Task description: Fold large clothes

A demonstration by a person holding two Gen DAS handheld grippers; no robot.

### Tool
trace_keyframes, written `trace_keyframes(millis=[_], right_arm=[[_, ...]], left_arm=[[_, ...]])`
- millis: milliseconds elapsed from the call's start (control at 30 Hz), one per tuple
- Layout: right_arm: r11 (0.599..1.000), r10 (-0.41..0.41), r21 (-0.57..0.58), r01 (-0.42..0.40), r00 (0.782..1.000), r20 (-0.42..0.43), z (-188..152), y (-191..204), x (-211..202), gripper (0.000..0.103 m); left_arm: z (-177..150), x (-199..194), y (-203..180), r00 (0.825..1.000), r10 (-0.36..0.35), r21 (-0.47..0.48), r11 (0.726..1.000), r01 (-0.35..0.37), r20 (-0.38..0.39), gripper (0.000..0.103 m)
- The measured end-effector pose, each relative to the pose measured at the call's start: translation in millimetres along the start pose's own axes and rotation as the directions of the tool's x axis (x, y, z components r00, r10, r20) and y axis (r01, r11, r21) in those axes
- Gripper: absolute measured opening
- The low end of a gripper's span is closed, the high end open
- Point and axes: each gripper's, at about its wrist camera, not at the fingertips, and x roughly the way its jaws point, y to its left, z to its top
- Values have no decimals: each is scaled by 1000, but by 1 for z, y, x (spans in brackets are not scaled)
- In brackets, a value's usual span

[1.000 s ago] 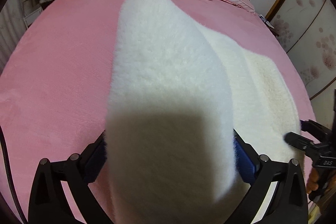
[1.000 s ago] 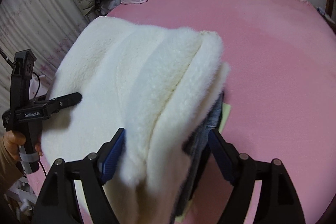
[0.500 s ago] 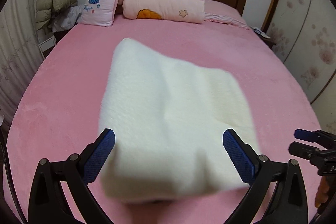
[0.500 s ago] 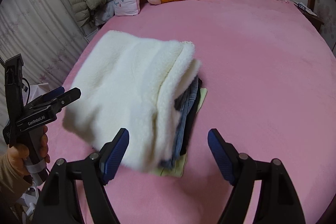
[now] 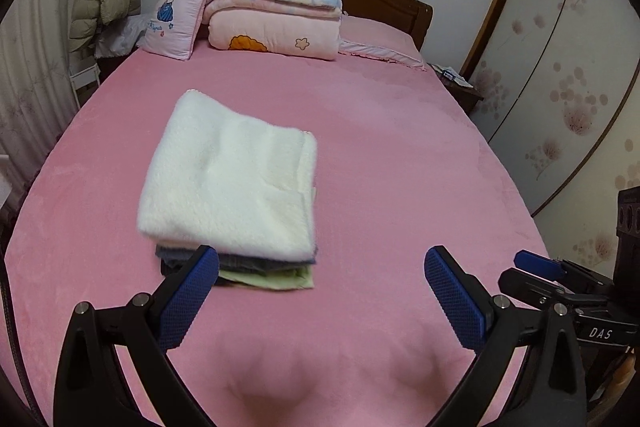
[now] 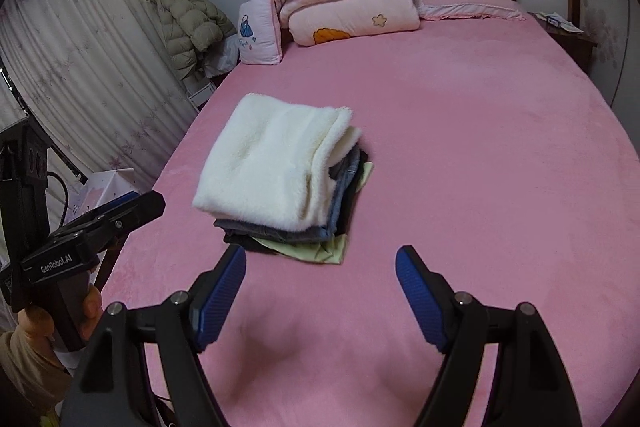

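White fleece garment (image 5: 230,183), folded flat, tops one stack on the pink bed (image 5: 400,155) — its long axis runs near to far, fold edge on the right. Beneath it lie three more folded pieces: denim (image 6: 280,233), black (image 6: 244,242), pale green (image 6: 316,251). Left gripper (image 5: 322,291) and right gripper (image 6: 320,297) both hang just nearer than the stack — jaws spread wide, holding nothing.

A fluffy white fleece garment (image 5: 232,183) lay folded into a neat rectangle. It topped a stack of folded clothes (image 6: 304,235): denim, black, pale green at the bottom.
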Motion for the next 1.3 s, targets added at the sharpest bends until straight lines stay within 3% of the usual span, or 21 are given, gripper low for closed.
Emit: trace_keyframes(millis=[233,467,667,1033,1300], right_arm=[[999,-37,-27,38,999,38,-36,-27,-73,78],[998,-37,-44,39,998,51,-76,-52,-125,78],[993,-84,-73,89,993,79,-103,-63,-162,78],[985,-161,-45,166,982,98,-140,-87,-208,78],[982,-188,-9,189,979,78,-156,-105,-216,78]], left_arm=[[-34,-51,-66,997,67,0,998,-67,47,102],[-74,-76,-116,995,98,-62,993,-97,12,102],[-108,-91,-159,989,145,-52,988,-146,-24,102],[-151,-127,-225,975,224,-25,974,-224,-8,102],[-171,-127,-256,954,298,16,955,-297,-22,102]])
